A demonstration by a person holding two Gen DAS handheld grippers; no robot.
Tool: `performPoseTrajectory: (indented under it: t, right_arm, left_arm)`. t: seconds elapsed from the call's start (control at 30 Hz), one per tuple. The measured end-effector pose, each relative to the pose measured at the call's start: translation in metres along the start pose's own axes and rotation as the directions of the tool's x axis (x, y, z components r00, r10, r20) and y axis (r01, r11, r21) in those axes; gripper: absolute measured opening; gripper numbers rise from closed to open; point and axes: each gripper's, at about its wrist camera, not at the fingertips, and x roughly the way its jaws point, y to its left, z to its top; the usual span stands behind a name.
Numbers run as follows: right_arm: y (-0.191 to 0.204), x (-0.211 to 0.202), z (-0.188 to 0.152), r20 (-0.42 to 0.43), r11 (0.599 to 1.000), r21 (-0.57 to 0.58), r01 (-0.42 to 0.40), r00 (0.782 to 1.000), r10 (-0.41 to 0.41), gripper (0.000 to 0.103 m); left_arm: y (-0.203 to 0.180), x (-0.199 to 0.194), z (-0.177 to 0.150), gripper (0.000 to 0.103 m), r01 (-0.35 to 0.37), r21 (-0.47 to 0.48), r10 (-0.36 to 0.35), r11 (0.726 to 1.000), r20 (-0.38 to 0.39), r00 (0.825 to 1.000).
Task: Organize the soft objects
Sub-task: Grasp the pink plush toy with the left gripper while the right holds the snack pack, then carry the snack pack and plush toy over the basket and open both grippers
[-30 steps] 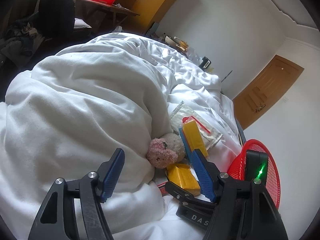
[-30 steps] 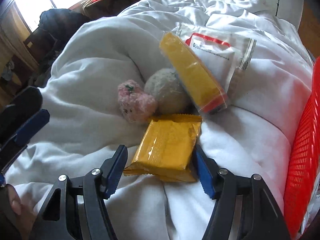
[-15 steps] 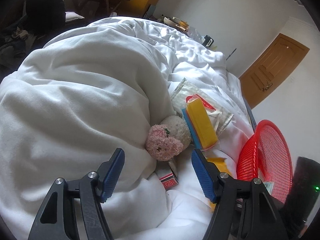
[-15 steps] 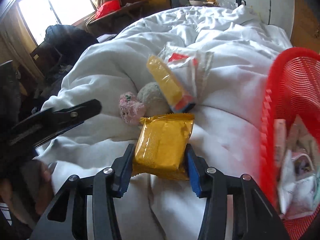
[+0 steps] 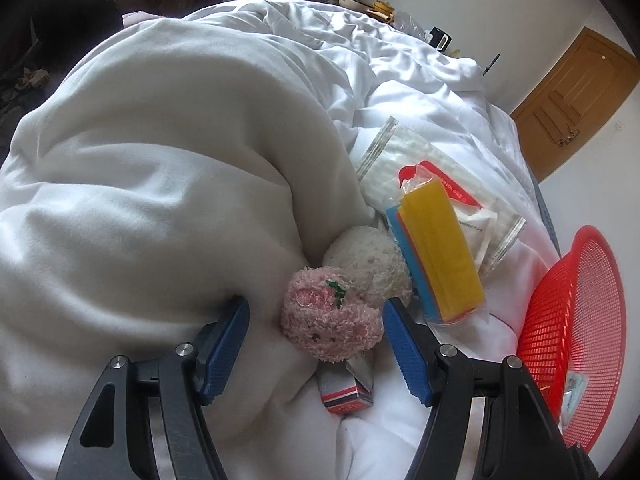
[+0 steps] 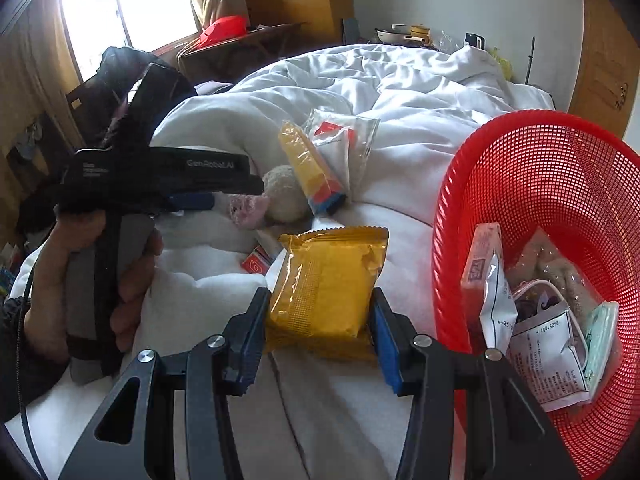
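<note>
My right gripper (image 6: 318,334) is shut on a yellow foil packet (image 6: 330,284), lifted off the white duvet beside the red mesh basket (image 6: 532,148). The basket holds several soft packets. My left gripper (image 5: 316,344) is open, its blue pads either side of a pink plush toy (image 5: 330,322) that lies against a cream plush ball (image 5: 366,258); the pads do not touch it. A long yellow pack (image 5: 440,246) rests on a clear bag (image 5: 400,152) just beyond. In the right wrist view a hand (image 6: 80,272) holds the left gripper over the pink plush toy (image 6: 248,208).
A small red-and-grey carton (image 5: 346,390) lies on the duvet (image 5: 160,180) below the pink toy. The red basket (image 5: 576,320) stands at the bed's right edge. A bulging fold of duvet rises on the left. A wooden door (image 5: 572,100) and cluttered tables stand beyond.
My right gripper closed on the yellow packet and lifted it toward the red basket. My left gripper came down and forward until the pink plush toy sits between its open pads.
</note>
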Motion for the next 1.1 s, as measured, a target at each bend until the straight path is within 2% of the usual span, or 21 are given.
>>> performPoseTrajectory:
  t: [0.07,0.17,0.2,0.3,0.5,0.67,0.8,0.93,1.1]
  right_arm:
    - [-0.002,0.0,-0.001,0.005,1.0,0.002,0.008,1.0,-0.008,0.048]
    - [-0.002,0.001,-0.001,0.006,1.0,0.002,0.015,1.0,-0.015,0.048]
    - [-0.003,0.001,-0.001,0.007,1.0,0.005,0.014,1.0,-0.014,0.048]
    - [-0.005,0.001,-0.002,0.007,1.0,0.014,0.009,1.0,-0.009,0.048]
    - [-0.004,-0.001,-0.003,0.014,1.0,0.013,0.008,1.0,-0.008,0.048]
    - [-0.007,-0.012,-0.004,0.054,1.0,0.022,-0.009,0.999,0.008,0.048]
    - [-0.011,-0.041,-0.002,0.114,0.998,0.024,-0.058,0.992,0.055,0.048]
    - [-0.026,-0.089,0.0,0.196,0.997,0.018,-0.074,0.978,0.069,0.048]
    - [-0.067,-0.145,-0.006,0.28,0.998,0.054,0.016,0.96,-0.03,0.048]
  left_arm:
    - [-0.003,0.005,0.001,0.071,-0.022,0.012,0.022,1.0,-0.012,1.0]
    - [-0.001,0.009,-0.002,0.042,-0.011,0.017,0.012,1.0,-0.036,0.999]
    - [0.001,0.01,-0.003,0.035,-0.008,0.011,0.009,1.0,-0.038,0.999]
    - [0.009,0.006,-0.006,0.026,0.022,-0.016,-0.023,1.0,-0.028,0.999]
    - [0.021,-0.023,-0.016,0.024,0.109,-0.032,-0.107,0.994,0.039,0.993]
    - [0.012,-0.06,-0.022,0.024,0.193,0.005,-0.193,0.981,0.093,0.977]
    - [-0.02,-0.085,-0.031,0.024,0.261,0.091,-0.268,0.961,0.082,0.96]
    - [-0.067,-0.109,-0.046,0.024,0.309,0.216,-0.326,0.926,0.048,0.944]
    - [-0.129,-0.121,-0.068,0.024,0.346,0.338,-0.353,0.875,-0.045,0.935]
